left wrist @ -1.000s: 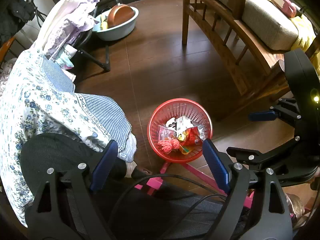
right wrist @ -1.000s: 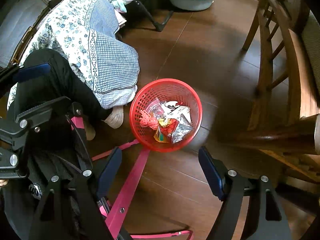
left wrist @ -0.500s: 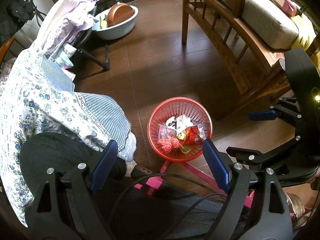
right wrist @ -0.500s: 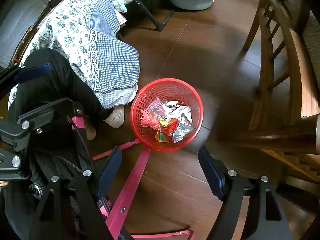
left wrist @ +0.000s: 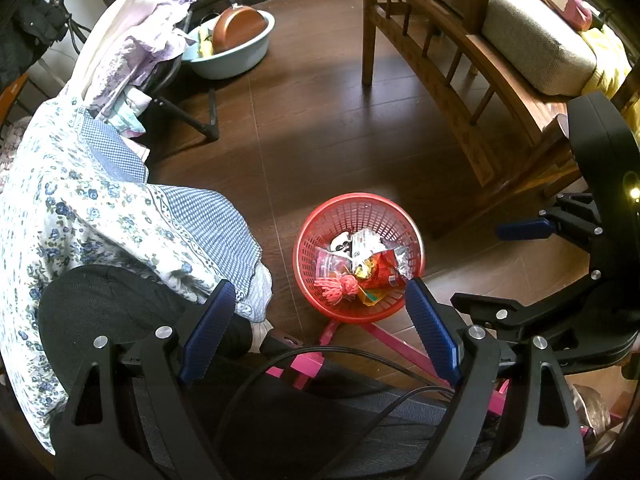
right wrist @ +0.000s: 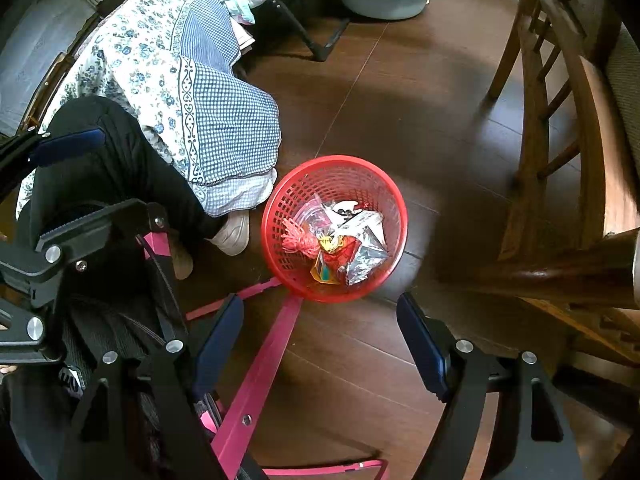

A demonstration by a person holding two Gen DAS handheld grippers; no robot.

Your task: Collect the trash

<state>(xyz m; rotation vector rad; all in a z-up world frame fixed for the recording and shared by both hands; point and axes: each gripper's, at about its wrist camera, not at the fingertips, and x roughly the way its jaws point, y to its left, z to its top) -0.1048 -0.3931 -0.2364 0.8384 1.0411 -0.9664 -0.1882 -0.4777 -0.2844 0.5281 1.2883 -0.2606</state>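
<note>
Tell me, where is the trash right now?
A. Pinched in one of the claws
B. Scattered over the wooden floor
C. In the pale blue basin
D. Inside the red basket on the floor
D: the wrappers and a red tassel lie inside the red basket on the floor, and both claws are open and empty.

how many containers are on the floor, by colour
red: 1, the mesh basket holding trash
light blue: 1, the basin with a brown pan in it
total: 2
</note>
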